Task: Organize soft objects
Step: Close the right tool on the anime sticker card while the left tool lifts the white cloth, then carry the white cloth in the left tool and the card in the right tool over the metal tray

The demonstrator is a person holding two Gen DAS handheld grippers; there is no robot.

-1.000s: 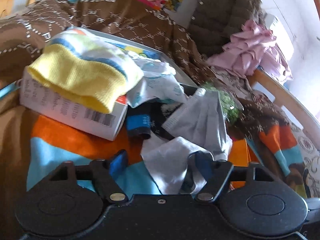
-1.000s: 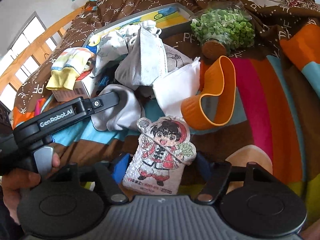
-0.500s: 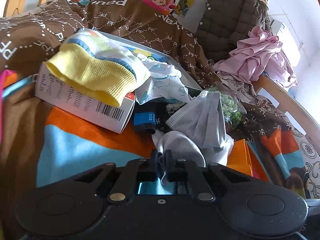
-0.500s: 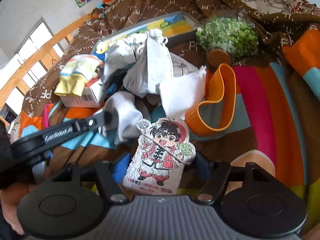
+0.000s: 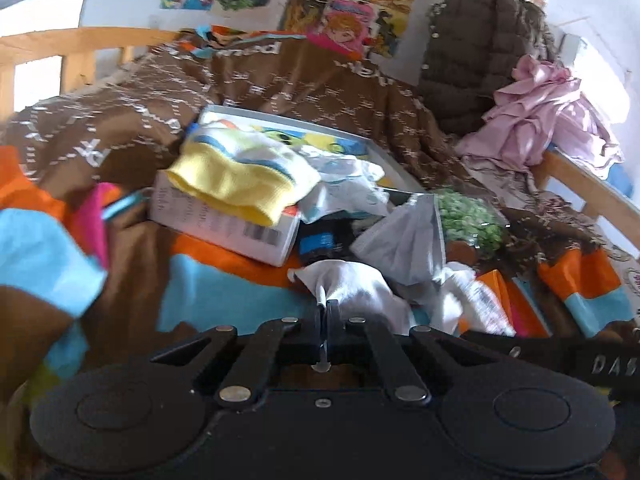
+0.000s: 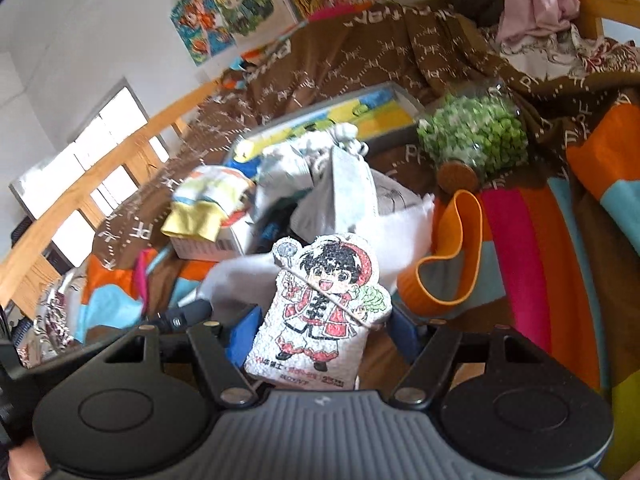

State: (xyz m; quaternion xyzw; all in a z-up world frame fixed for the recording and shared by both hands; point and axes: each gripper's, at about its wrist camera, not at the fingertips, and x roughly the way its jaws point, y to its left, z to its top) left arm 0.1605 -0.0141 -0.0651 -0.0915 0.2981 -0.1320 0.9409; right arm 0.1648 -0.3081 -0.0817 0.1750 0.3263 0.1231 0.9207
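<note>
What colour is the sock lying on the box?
Yellow cuff, white with blue stripes; the sock shows best in the left wrist view.

Brown blanket (image 6: 400, 52): repeated white "PF" monogram all over, readable in right wrist view.
Same blanket, left wrist view: bigger white word on far fold, upside down, not readable.
Black arm (image 5: 580, 364) at right edge of left wrist view: white letters "DAS", rest cut off.
White box (image 5: 224, 224): barcode and small print, too blurred.
Cartoon pouch (image 6: 320, 316): printed line at bottom, not legible.
</note>
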